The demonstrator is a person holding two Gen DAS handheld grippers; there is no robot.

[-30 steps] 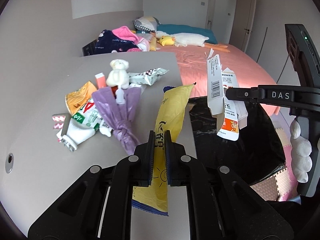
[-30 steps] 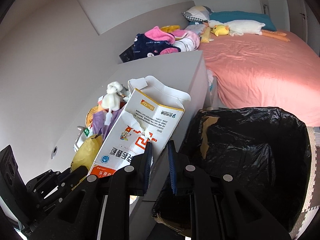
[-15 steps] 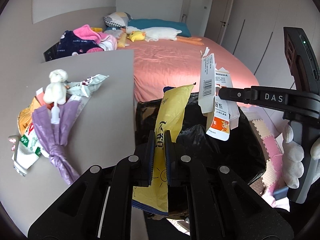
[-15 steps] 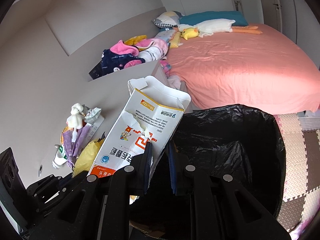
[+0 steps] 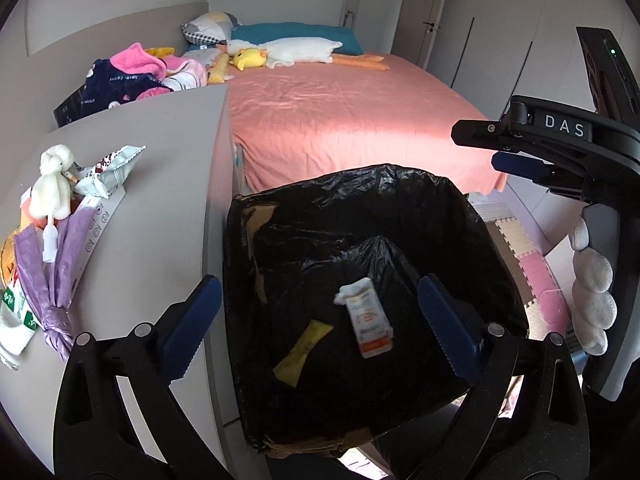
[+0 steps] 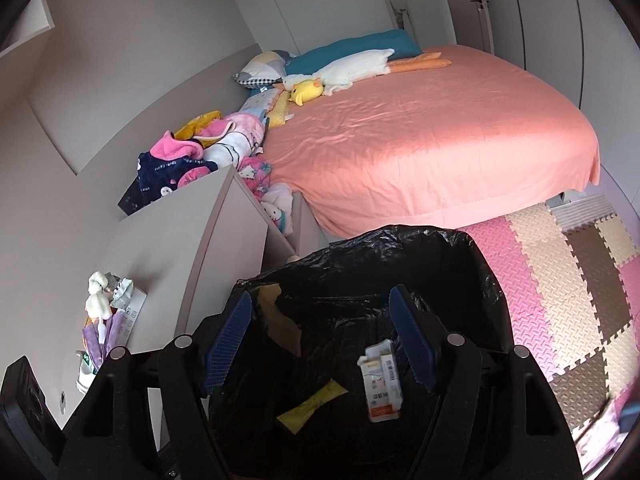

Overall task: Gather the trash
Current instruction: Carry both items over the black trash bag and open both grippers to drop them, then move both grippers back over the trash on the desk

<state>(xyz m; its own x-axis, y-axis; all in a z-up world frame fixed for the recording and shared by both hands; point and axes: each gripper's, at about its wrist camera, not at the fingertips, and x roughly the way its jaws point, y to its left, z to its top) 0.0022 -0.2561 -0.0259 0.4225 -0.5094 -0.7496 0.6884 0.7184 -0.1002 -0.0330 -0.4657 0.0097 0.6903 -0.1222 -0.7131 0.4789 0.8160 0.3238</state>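
A bin lined with a black bag (image 5: 400, 184) (image 6: 440, 244) stands beside the grey cabinet. Inside it lie a yellow wrapper (image 5: 302, 354) (image 6: 312, 406) and a white and orange carton (image 5: 366, 322) (image 6: 382, 382). My left gripper (image 5: 320, 328) is open and empty above the bin. My right gripper (image 6: 320, 340) is open and empty above the bin too; it also shows at the right of the left wrist view (image 5: 520, 152). A pile of trash stays on the cabinet top (image 5: 160, 184): a purple bag (image 5: 44, 276), a silver wrapper (image 5: 110, 170) and a white plush toy (image 5: 50, 192).
A bed with a pink sheet (image 5: 340, 112) (image 6: 440, 132) lies behind the bin, with plush toys and clothes at its head. Foam floor tiles (image 6: 560, 280) lie to the right. The cabinet edge runs close to the bin's left side.
Both grippers swung right from the cabinet over the bin and opened. The yellow wrapper and the carton dropped into the black bag.
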